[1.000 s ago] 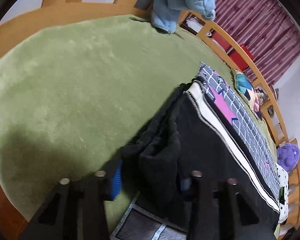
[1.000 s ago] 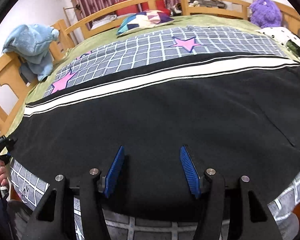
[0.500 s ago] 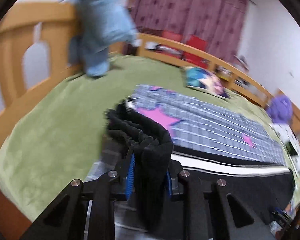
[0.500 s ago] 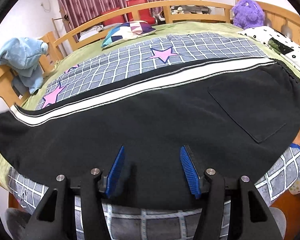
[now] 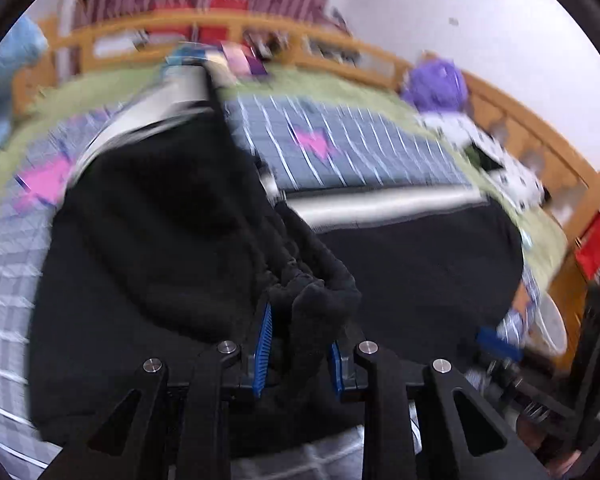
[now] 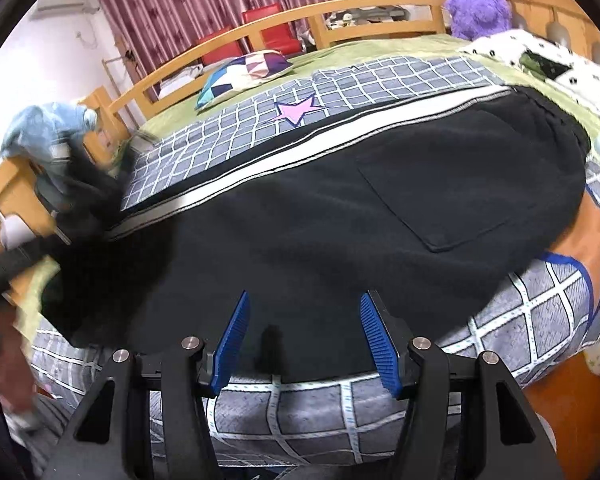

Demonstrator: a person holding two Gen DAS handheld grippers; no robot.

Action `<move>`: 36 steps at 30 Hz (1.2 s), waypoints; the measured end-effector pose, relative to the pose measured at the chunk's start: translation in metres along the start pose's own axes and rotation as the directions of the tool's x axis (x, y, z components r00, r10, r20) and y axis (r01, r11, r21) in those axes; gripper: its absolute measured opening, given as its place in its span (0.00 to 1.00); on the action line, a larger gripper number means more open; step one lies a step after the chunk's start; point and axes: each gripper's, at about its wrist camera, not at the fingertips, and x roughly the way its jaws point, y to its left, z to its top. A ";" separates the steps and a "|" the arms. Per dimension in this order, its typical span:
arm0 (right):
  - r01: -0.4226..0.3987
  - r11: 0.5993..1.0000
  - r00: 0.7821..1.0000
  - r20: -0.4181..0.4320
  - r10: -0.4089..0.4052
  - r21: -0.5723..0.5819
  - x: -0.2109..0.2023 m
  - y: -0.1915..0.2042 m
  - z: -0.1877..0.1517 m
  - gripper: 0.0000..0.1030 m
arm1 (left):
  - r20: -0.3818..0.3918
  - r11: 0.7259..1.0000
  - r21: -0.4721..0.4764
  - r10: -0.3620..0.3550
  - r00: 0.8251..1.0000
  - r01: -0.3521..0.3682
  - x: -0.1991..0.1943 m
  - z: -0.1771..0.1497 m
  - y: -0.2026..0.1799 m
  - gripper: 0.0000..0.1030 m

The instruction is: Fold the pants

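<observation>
Since a second ago, the left gripper (image 5: 298,344) has swung the black fleece pants (image 6: 340,216) cuff toward frame centre, clamped narrow on it; the right gripper (image 6: 304,336) hovers half-wide, empty, over pants spread mid-frame on the grey checked blanket (image 6: 380,76).

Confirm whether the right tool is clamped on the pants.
No. The right tool hangs open over the pants, pads apart, gripping nothing.

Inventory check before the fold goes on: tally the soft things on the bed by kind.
Black pants: 1
Checked star sheet: 1
Patchwork pillow: 1
Purple plush toy: 1
Spotted white cloth: 1
Total: 5
</observation>
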 end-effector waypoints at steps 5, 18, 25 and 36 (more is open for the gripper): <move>-0.003 1.000 1.000 -0.001 0.003 0.007 0.002 0.001 0.003 0.56 | -0.097 0.999 0.005 -0.050 0.994 0.051 0.009 -0.021 0.005 0.36; -0.131 0.988 0.990 -0.054 0.127 -0.082 0.038 0.081 0.026 0.56 | 0.106 0.985 -0.094 0.156 0.982 -0.147 -0.087 -0.032 0.110 0.74; -0.113 0.955 0.987 -0.137 0.077 -0.273 0.081 0.142 0.017 0.21 | 0.134 0.956 -0.238 0.207 0.969 -0.171 -0.087 -0.040 0.158 0.75; -0.182 0.981 0.973 -0.154 0.171 -0.064 0.065 0.094 0.000 0.20 | 0.129 0.898 -0.440 0.056 0.990 0.006 -0.082 -0.052 0.204 0.75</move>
